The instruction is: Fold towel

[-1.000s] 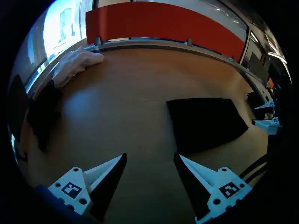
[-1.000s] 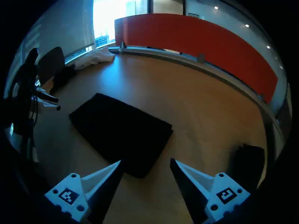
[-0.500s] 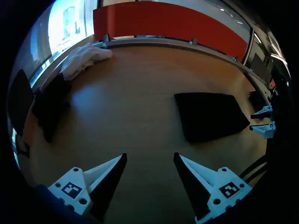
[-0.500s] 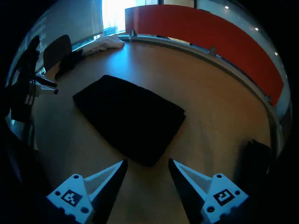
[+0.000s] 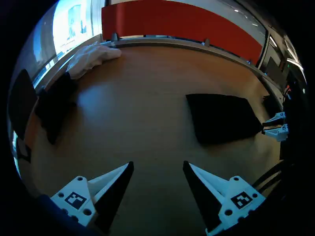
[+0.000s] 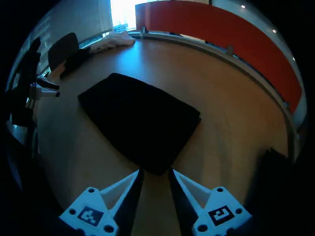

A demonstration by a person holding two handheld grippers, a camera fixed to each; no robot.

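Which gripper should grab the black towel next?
Right. The right gripper flanks a corner of the flat black cloth towel; the left gripper hovers over the wooden table, farther away.

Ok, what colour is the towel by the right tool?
The towel is plain black, clearest in the right gripper view.

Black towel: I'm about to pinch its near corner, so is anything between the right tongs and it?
Nothing visible does. The right tongs point straight at the black towel, whose near corner lies just at their tips on the bare wooden table.
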